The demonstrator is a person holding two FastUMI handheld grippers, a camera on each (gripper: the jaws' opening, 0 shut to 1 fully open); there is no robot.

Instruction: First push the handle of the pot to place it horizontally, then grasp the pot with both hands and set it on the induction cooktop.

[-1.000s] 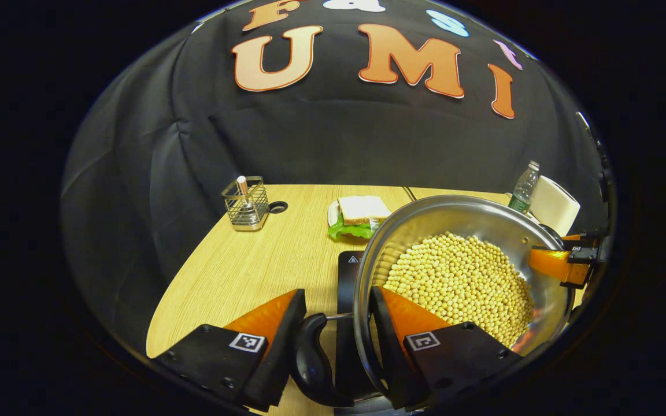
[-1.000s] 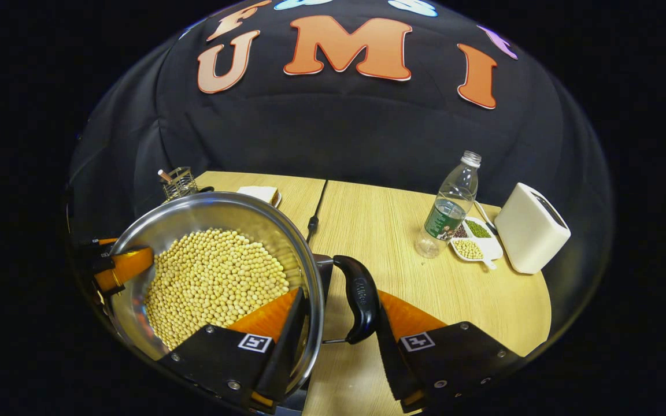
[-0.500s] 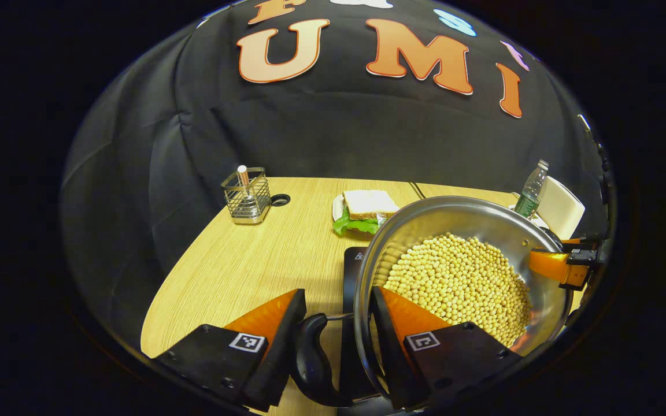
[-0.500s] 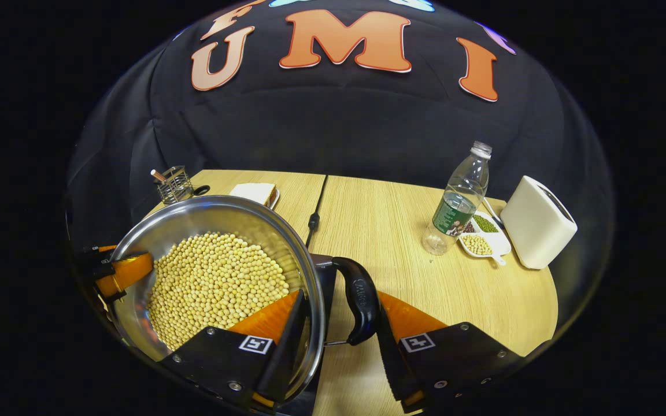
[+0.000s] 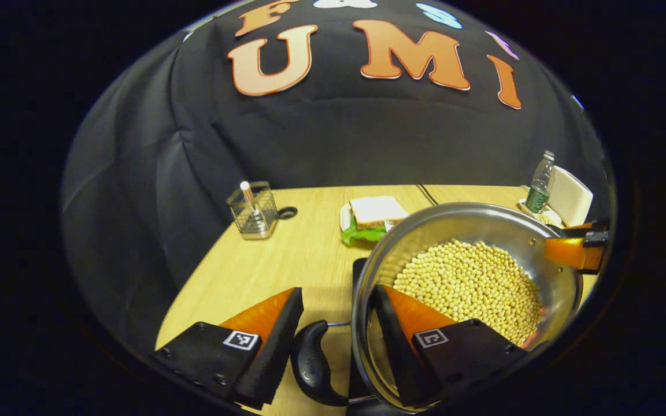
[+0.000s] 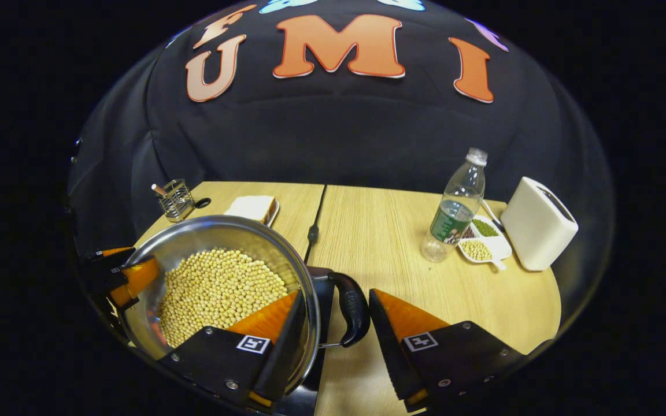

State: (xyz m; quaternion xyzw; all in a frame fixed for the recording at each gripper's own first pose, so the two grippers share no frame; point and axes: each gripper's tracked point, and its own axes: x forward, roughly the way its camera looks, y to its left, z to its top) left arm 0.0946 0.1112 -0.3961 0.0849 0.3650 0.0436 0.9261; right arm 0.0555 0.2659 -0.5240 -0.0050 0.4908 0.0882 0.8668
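Now both tongs straddle the pot's (image 6: 194,242) rim from opposite sides, one finger inside over the soybeans (image 6: 217,292), one outside. On the left tongs (image 5: 336,323), the outer finger stands apart from the black side handle (image 5: 311,364), so the jaws look parted, not clamped. The right tongs (image 6: 333,315) likewise show a gap beside their handle (image 6: 353,309), jaws spread. Pot sits over the dark induction cooktop (image 5: 359,271) on the desk (image 6: 391,242); whether its base touches, I cannot tell. Behind it lie a sandwich (image 5: 374,212) and a wire holder (image 5: 254,208); off right, a bottle (image 6: 455,208), a sectioned dish (image 6: 480,242) and a white toaster (image 6: 538,225).
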